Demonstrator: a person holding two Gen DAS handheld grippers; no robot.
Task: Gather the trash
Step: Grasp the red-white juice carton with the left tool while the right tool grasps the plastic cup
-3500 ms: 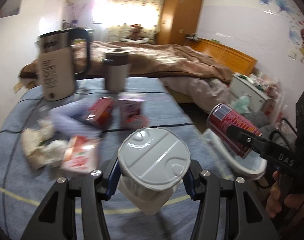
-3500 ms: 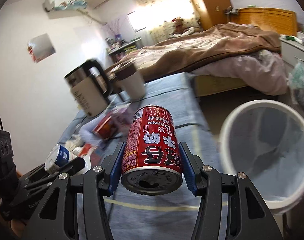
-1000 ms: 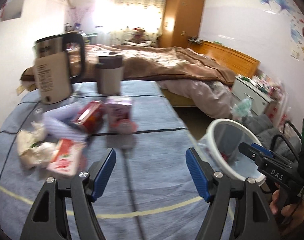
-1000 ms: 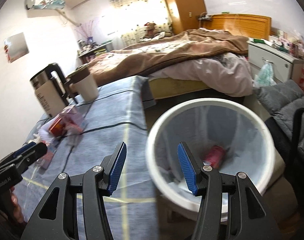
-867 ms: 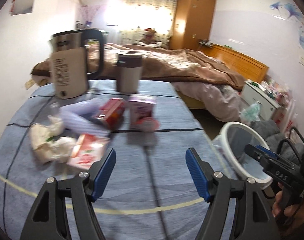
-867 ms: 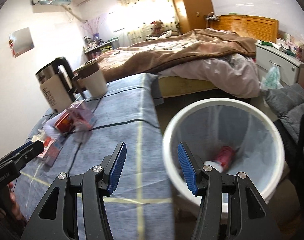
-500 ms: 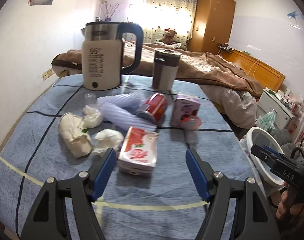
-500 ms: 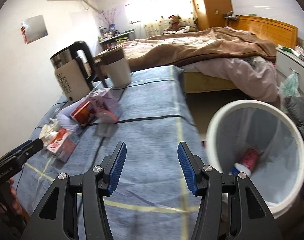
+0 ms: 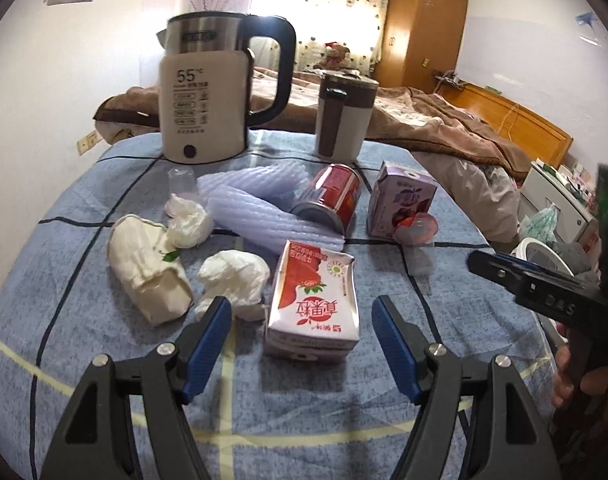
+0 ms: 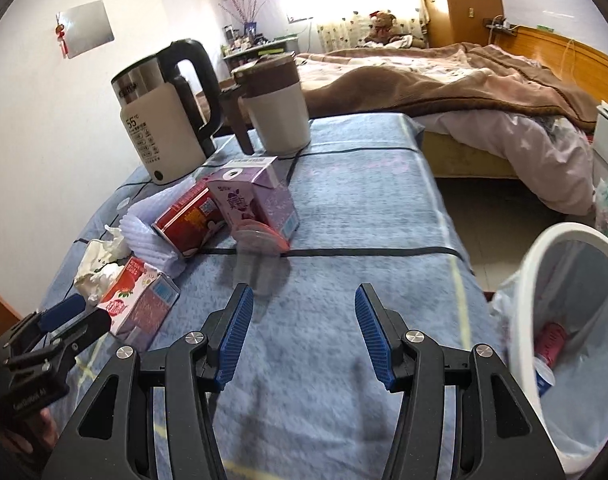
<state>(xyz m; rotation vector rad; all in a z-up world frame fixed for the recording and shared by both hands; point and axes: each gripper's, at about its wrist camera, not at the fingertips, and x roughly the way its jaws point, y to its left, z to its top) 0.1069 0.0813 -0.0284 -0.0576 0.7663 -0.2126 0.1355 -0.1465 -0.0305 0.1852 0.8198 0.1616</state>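
Note:
My left gripper (image 9: 301,326) is open just short of a crushed strawberry milk carton (image 9: 314,292) lying on the blue tablecloth (image 9: 103,360); the carton sits ahead of the gap between the pads, untouched. Around it lie crumpled tissues (image 9: 233,274), a cream wrapper (image 9: 147,272), a red can (image 9: 330,198), a purple carton (image 9: 402,202) and foam sleeves (image 9: 259,204). My right gripper (image 10: 299,334) is open and empty over bare cloth, facing a clear plastic cup (image 10: 261,260) on its side. The white bin (image 10: 576,344) at the right holds a red can (image 10: 550,340).
A steel kettle (image 9: 205,92) and a white-and-brown mug (image 9: 344,120) stand at the table's far side. A bed with a brown blanket (image 10: 464,76) lies beyond. The table's right edge drops to the floor beside the bin. The right gripper (image 9: 544,284) shows at the left view's right edge.
Both grippers have swung left, away from the bin and over the table. The left one now faces the strawberry carton up close; the bin has slid to the right edge of the right view.

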